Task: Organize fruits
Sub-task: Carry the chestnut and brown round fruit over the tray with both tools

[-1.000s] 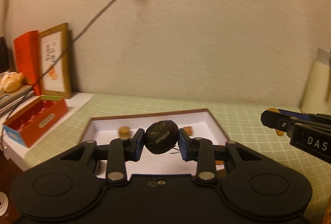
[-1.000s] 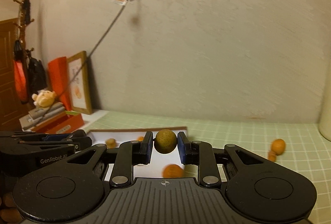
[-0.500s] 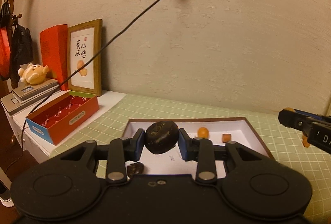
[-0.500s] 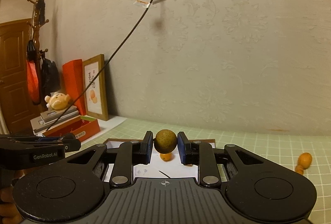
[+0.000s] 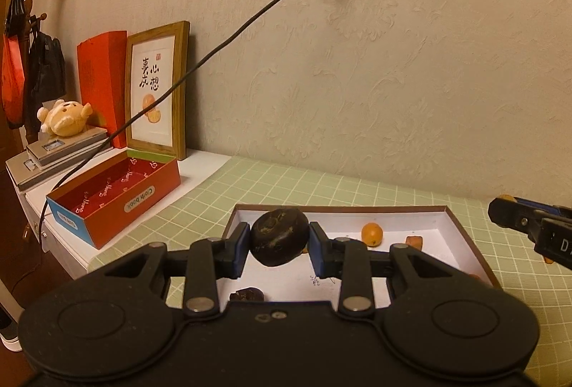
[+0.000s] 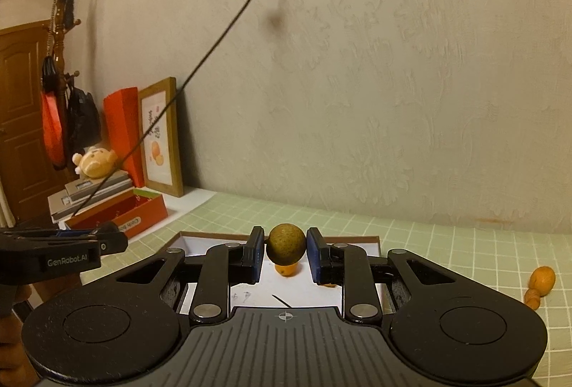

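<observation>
My left gripper (image 5: 279, 240) is shut on a dark brown, wrinkled fruit (image 5: 277, 246), held above the near left part of a shallow white tray (image 5: 443, 226) with a brown rim. In the tray lie a small orange fruit (image 5: 371, 234), an orange piece (image 5: 414, 241) and a dark fruit (image 5: 247, 294) near the front. My right gripper (image 6: 286, 249) is shut on a round greenish-yellow fruit (image 6: 286, 243), above the same tray (image 6: 221, 240); an orange fruit (image 6: 286, 269) lies in the tray below it. The left gripper's body (image 6: 53, 253) shows at the left of the right wrist view.
An open red box (image 5: 114, 197) stands left of the tray, behind it a framed picture (image 5: 157, 90), a red card, a scale with a plush toy (image 5: 64, 119). A black cable (image 5: 232, 33) hangs from the wall socket. Two orange fruits (image 6: 541, 281) lie on the green checked mat at right.
Both grippers have swung to the left, each keeping its fruit. The tray has slid right in the left wrist view, and the red box and picture have come further into it.
</observation>
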`<state>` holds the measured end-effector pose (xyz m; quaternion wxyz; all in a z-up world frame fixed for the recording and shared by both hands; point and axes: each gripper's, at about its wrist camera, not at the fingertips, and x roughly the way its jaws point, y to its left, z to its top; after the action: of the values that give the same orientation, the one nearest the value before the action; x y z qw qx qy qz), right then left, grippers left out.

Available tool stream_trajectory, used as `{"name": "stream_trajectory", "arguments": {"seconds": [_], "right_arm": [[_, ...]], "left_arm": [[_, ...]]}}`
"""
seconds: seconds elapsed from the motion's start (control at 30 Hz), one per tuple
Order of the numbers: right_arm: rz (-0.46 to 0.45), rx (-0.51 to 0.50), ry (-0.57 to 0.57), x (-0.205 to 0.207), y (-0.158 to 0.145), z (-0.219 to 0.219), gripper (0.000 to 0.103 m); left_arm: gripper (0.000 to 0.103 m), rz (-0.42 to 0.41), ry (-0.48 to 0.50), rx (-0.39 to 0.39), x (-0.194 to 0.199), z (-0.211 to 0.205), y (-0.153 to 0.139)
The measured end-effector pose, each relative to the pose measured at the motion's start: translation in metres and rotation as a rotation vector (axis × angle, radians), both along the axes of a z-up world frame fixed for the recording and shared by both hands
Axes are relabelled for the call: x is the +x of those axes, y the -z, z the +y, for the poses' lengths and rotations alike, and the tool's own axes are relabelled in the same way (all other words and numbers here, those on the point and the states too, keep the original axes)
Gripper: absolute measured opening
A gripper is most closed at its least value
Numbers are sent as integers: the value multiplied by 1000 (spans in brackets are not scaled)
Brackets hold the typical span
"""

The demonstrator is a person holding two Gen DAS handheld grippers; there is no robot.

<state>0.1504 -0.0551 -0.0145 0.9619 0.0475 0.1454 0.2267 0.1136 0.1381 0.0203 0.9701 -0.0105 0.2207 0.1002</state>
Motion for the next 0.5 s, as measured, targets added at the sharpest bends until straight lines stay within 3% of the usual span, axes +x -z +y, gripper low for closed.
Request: {"name": "stream_trajectory", "arguments": {"seconds": [0.5], "right_arm": [[113, -1, 25, 50, 21, -1, 26]], "left_arm": [[25, 57, -16, -2, 38, 4, 18]]}}
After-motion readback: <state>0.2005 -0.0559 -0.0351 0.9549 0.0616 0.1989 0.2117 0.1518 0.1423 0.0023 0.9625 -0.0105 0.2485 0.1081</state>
